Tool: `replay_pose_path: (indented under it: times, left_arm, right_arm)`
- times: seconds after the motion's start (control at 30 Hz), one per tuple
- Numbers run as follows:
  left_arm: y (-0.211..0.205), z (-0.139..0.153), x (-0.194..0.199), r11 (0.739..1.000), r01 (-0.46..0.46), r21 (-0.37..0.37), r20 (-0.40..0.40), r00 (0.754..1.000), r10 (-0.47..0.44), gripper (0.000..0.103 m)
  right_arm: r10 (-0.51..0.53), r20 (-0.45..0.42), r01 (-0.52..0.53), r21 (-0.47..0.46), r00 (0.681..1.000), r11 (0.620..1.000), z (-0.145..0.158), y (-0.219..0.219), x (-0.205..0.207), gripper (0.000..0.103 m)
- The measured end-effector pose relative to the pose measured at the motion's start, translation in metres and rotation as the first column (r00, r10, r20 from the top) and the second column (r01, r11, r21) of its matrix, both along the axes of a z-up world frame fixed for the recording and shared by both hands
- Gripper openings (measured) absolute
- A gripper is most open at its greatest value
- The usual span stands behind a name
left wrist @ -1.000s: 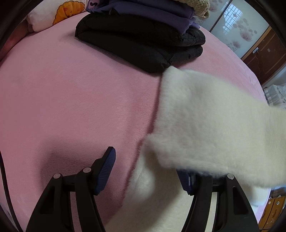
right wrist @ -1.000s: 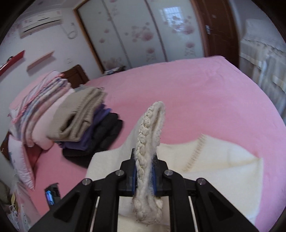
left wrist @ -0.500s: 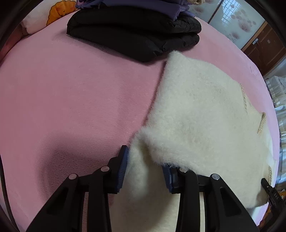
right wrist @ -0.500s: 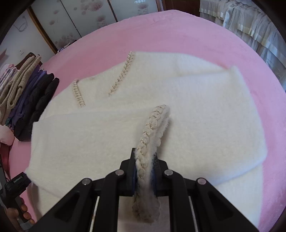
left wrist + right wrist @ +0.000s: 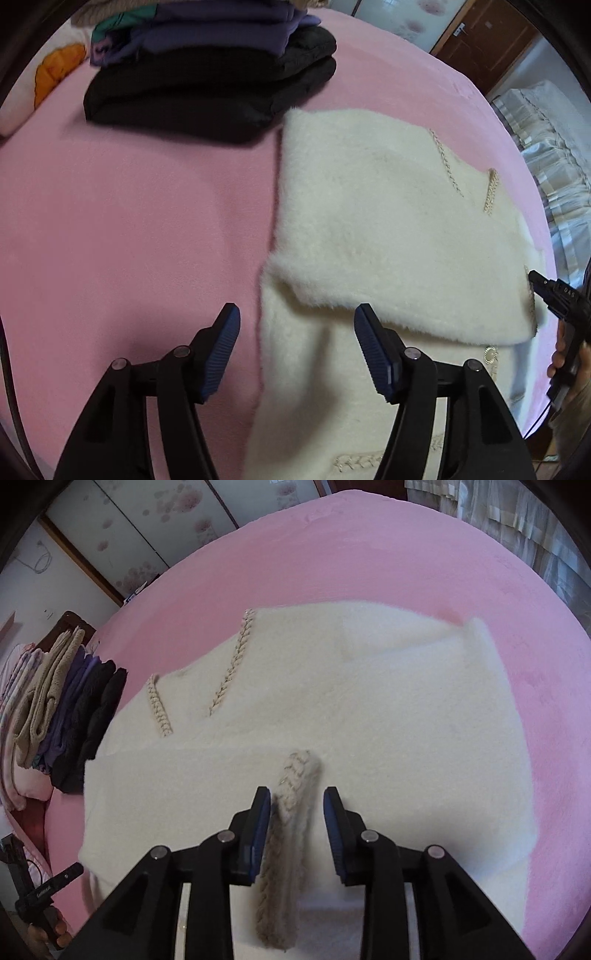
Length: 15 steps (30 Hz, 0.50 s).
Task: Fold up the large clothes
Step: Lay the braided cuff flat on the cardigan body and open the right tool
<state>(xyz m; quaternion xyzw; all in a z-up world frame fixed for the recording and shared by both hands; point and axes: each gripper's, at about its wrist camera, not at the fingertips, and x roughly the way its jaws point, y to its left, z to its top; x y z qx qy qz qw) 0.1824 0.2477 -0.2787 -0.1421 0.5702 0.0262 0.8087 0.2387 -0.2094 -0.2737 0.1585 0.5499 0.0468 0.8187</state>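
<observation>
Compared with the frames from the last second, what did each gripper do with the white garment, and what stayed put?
Both let go. The right gripper, which had carried the braided edge over and down, now stands open around it. The left gripper, half closed on the white garment half a second ago, is open again. The stack of folded clothes and pink bedspread stayed.

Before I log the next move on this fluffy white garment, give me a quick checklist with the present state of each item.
1. Left claw open and free of fabric: ok, the jaws stand apart above the garment's edge.
2. Right claw open: ok, though the braided trim strip still stands between its pads, touching the left one.
3. Folded flap lying flat on the white garment: ok.
4. Garment fully on the pink bed: cannot tell, the near edge is out of frame.
5. Garment apart from the stack of folded clothes: cannot tell, its far corner lies very close to it.
</observation>
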Motion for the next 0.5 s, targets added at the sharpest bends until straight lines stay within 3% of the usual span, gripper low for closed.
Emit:
replay_pose_path:
  times: [0.17,0.37,0.4,0.43,0.5]
  left_arm:
    - [0.014,-0.008,0.042,0.992,-0.084,-0.091,0.037,0.995,0.088,0.063]
    - [0.02,-0.04,0.1,0.987,-0.137,-0.081,0.009,0.99,0.138,0.063]
    - [0.021,-0.045,0.106,0.985,-0.146,-0.087,0.006,0.989,0.147,0.063]
    - [0.021,-0.048,0.113,0.983,-0.156,-0.096,0.007,0.987,0.158,0.063]
    - [0.019,-0.05,0.121,0.982,-0.165,-0.092,0.02,0.986,0.168,0.063]
  right_arm:
    - [0.047,-0.04,-0.046,0.03,0.998,0.998,-0.014,0.005,0.022,0.03]
    - [0.106,-0.035,-0.105,0.007,0.994,0.994,-0.021,0.016,0.029,0.032]
    - [0.117,-0.026,-0.117,0.008,0.993,0.993,-0.02,0.015,0.028,0.028]
    - [0.134,-0.01,-0.134,-0.006,0.991,0.991,-0.018,0.015,0.027,0.016]
    - [0.164,0.026,-0.163,-0.045,0.986,0.986,-0.011,0.015,0.023,0.015]
